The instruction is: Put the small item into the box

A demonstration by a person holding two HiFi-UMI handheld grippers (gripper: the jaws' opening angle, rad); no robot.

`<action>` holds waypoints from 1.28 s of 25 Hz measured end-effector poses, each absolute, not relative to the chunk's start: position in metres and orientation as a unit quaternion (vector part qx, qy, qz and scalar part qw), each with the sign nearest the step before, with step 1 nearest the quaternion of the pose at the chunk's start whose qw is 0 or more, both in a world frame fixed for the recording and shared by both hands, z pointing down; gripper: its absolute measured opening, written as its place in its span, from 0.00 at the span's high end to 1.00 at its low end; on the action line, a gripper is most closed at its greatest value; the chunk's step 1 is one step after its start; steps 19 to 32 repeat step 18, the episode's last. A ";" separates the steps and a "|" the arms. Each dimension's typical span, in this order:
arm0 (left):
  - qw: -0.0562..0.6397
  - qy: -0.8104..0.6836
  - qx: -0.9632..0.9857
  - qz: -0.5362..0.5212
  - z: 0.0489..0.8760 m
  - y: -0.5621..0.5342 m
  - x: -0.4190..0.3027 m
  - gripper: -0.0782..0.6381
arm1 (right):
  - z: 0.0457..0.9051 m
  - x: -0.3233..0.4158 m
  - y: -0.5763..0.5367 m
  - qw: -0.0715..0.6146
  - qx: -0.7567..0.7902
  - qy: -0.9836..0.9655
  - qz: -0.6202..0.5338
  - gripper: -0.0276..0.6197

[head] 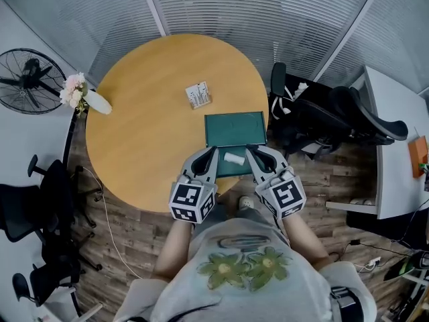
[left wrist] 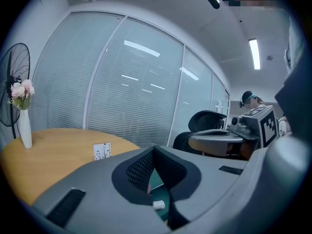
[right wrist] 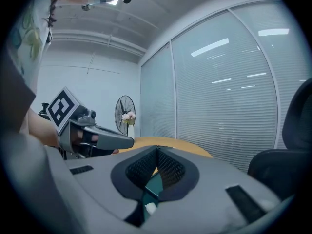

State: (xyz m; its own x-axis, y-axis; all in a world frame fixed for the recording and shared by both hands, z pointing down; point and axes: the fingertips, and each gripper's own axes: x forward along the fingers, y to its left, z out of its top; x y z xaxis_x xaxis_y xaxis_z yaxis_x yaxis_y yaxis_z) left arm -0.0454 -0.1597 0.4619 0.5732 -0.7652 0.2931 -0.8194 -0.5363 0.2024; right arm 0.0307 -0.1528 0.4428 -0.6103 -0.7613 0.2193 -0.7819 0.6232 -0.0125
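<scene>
Nearest of all was the person's grey shirt (head: 241, 260), printed with two green flowers. Just beyond it were two cubes, one on each tool, carrying black-and-white square markers. The left gripper (head: 205, 155) and the right gripper (head: 256, 155) reached over the near edge of the round wooden table (head: 141, 146). Each had its jaws pressed together at the tips with nothing caught in them.

Between the two tools lay the one small white item (head: 234, 158). It rested on a green stretch adjoining the near side of the green box (head: 234, 128). I couldn't tell whether that stretch was a lid or part of the box itself. From the left gripper view the item (left wrist: 159, 204) showed just under the closed tips, and likewise from the right gripper view (right wrist: 150, 207).

Farther on stood a single small printed packet (head: 198, 94), its print too fine to read. At the table's far left edge one white vase (head: 97, 102) held pink flowers.

The floor (head: 127, 247) was dark wood planking. One black fan (head: 27, 82) stood far left, and two black office chairs (head: 27, 210) stood on the left. More black chairs (head: 348, 116) were bunched on the right beside a white desk (head: 395, 153). Closed blinds (head: 268, 12) ran along the far glass wall.
</scene>
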 end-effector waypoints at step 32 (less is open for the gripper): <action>0.166 -0.452 0.872 0.088 0.465 -0.157 -0.043 0.89 | 0.454 0.035 -0.149 0.104 0.437 -0.891 0.071 0.96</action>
